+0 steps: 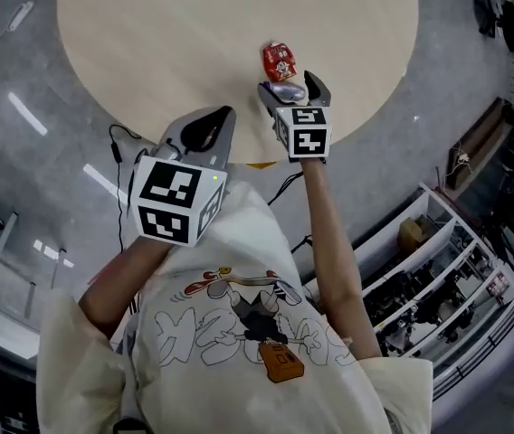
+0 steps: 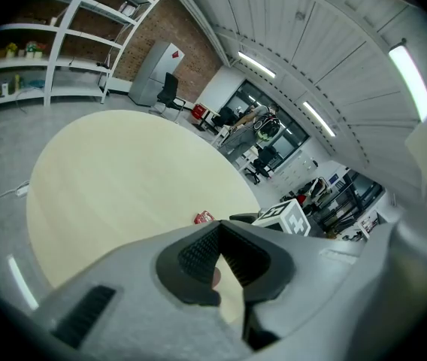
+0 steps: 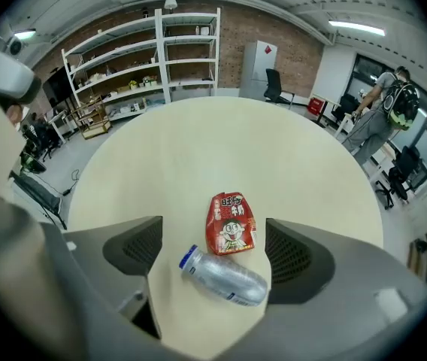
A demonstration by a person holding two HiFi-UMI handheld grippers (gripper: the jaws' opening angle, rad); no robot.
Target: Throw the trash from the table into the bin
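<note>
A silver plastic bottle [image 3: 223, 277] with a blue cap lies on its side near the front edge of the round pale wooden table [image 3: 198, 141]. A red snack packet [image 3: 231, 224] lies flat just beyond it, touching it. My right gripper [image 3: 213, 256] points steeply down over the bottle. It is open, one jaw on each side of the bottle and neither pad touching it. From the head view, the bottle [image 1: 286, 90] shows between those jaws [image 1: 290, 87], with the packet [image 1: 278, 61] beyond. My left gripper [image 1: 216, 120] hovers at the table's edge to the left, shut and empty [image 2: 219, 232].
White shelving [image 3: 146, 59] lines the brick wall beyond the table. A person [image 3: 379, 111] stands at the far right. A low white rack [image 1: 438, 269] with gear stands on the grey floor at my right, and cables [image 1: 117, 143] trail under the table's edge.
</note>
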